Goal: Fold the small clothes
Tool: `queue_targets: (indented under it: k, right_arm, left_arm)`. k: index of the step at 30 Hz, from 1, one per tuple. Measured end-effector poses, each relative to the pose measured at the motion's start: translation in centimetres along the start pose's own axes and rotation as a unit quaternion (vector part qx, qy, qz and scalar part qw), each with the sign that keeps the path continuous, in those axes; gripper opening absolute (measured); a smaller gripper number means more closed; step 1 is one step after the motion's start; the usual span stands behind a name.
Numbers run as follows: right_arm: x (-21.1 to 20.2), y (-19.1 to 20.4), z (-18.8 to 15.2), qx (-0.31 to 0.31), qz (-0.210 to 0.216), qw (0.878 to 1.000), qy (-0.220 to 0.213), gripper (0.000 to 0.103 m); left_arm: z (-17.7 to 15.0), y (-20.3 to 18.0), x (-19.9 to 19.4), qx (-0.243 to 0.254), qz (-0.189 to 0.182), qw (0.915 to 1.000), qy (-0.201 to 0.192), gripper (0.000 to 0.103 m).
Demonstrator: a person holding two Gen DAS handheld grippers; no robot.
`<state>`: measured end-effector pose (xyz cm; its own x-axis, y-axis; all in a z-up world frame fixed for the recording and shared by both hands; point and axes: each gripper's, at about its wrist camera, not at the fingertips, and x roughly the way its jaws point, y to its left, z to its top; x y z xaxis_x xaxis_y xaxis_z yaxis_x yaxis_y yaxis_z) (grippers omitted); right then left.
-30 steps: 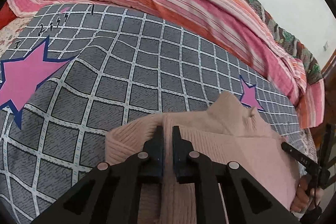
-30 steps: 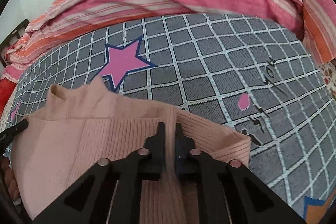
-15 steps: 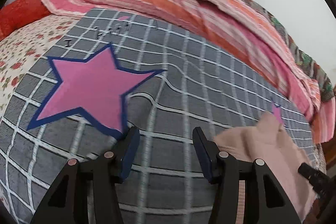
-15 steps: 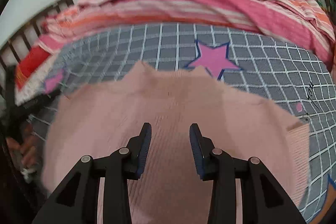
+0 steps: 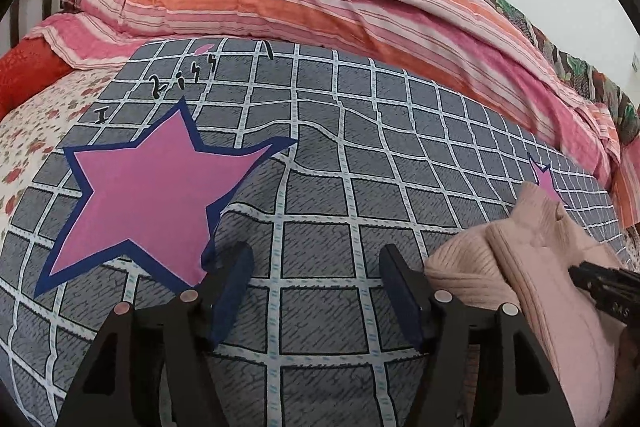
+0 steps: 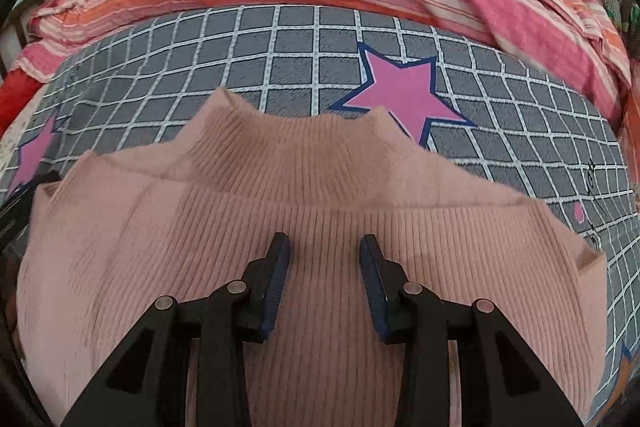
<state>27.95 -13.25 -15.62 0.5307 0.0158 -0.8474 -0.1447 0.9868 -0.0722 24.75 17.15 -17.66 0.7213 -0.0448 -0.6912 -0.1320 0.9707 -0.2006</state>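
1. Two grippers are working over one pink ribbed sweater (image 6: 320, 235), which is lying on a grey checked bedspread (image 5: 320, 163) with pink stars.
2. The left gripper (image 5: 316, 279) is hanging over bare bedspread. Its jaws are opening and nothing is lying between them. The sweater is sitting just beyond the right-hand jaw, apart from it.
3. The right gripper (image 6: 324, 267) is hovering above the sweater body. Its jaws are standing parted and are gripping nothing; ribbed knit is showing between and ahead of them, with the collar lying further ahead. Whether the tips are touching the knit cannot be told.
4. Judgement: both sleeves appear to be already turned in, so the step in hand is probably choosing the next pinch points for the bottom-to-collar fold.
5. To do this well:
   - Place each gripper near an outer corner of the hem, level with the other.
   - Pinch all layers together, so that the tucked sleeves are not slipping out.
   - Lift low and carry evenly, keeping the ribs straight.
6. Writing: black handwriting-style marks are printed on the bedspread ahead of the left jaws; only a letter "I" (image 5: 99, 115) is reading clearly. No brand label is showing on the sweater.
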Motion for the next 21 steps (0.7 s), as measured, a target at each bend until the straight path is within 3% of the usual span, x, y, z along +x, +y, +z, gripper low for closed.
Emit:
queue_targets:
  k: [7, 21]
  right_arm:
    - [0.1, 0.4, 0.1, 0.006, -0.015, 1.000, -0.004, 0.036]
    - [-2.7, 0.0, -2.0, 0.007, 0.005, 1.000, -0.022, 0.036]
  left_arm:
    - [-0.2, 0.8, -0.1, -0.020, -0.025, 0.9995, -0.004, 0.063]
    - [-0.2, 1.0, 0.0, -0.021, -0.042, 0.9989, -0.001, 0.067]
